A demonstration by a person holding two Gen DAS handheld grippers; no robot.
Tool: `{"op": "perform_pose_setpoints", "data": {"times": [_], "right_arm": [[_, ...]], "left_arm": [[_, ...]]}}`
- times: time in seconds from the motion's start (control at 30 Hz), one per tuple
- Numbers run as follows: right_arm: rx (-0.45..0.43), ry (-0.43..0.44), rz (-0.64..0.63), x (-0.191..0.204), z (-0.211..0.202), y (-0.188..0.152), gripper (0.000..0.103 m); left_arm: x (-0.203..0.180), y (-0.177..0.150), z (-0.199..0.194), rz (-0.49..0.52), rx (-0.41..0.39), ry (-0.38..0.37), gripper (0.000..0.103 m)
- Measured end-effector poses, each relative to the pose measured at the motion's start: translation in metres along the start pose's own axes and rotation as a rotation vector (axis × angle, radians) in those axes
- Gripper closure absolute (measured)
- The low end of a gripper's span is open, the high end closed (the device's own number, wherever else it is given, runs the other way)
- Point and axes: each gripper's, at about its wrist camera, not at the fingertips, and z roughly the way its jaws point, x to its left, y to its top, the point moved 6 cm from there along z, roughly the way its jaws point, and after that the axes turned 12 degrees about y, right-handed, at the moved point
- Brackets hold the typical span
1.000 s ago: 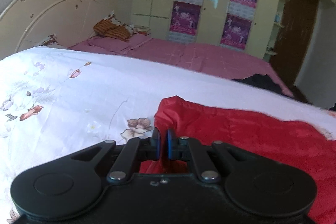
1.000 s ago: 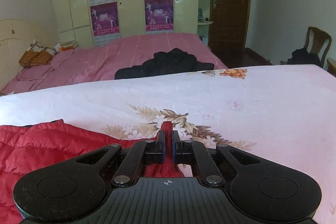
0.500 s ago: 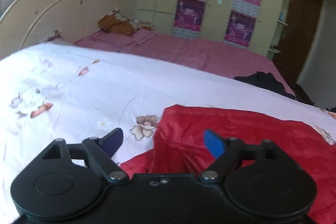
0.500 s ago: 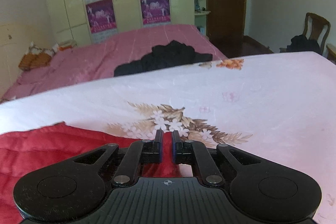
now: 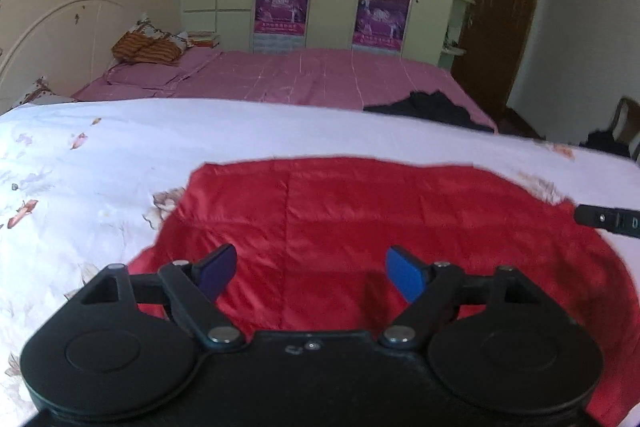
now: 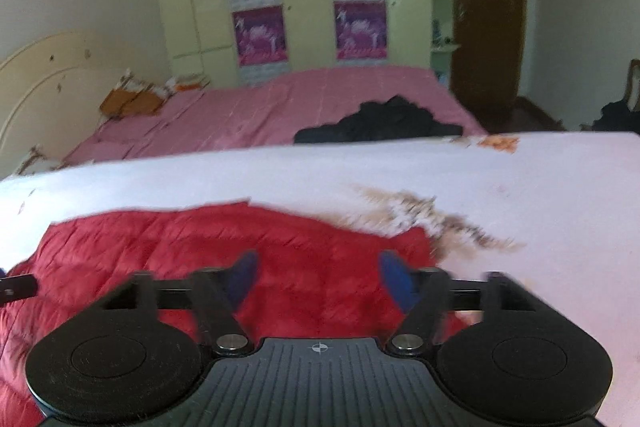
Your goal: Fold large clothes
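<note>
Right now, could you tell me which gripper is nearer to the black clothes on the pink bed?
Right. The right gripper is at the red garment's end below the black clothes; the left gripper sits farther left.

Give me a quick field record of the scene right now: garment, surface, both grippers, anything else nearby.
garment: red quilted jacket, lying spread flat, not held
surface: white floral bedspread
left gripper: jaws open, over the jacket's near part
right gripper: jaws open, over the jacket's right end
beyond: pink bed with a black garment on it
image quality: right wrist view motion-blurred

Red jacket point(image 5: 360, 223), white floral bedsheet point(image 5: 100, 163)
</note>
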Motion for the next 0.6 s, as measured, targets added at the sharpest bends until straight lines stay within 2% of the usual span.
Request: {"op": "perform_pose_setpoints", "data": {"times": [0.13, 0.2, 0.33, 0.5, 0.6], "right_arm": [[0.057, -0.034, -0.009, 0.002, 0.020, -0.019, 0.053], [0.101, -0.079, -0.020, -0.004, 0.038, -0.029, 0.053], [0.108, -0.151, -0.047, -0.018, 0.053, -0.040, 0.053], [0.130, -0.153, -0.040, -0.023, 0.061, -0.040, 0.053], [0.115, -0.118, -0.002, -0.022, 0.046, -0.034, 0.053]], "left_arm": [[-0.003, -0.014, 0.021, 0.021, 0.045, 0.036, 0.024], [-0.004, -0.018, 0.028, 0.034, 0.055, 0.052, 0.024], [-0.001, -0.021, 0.038, 0.011, 0.074, 0.068, 0.024], [0.000, -0.021, 0.038, 0.011, 0.088, 0.073, 0.024], [0.004, -0.017, 0.028, 0.014, 0.083, 0.068, 0.027]]}}
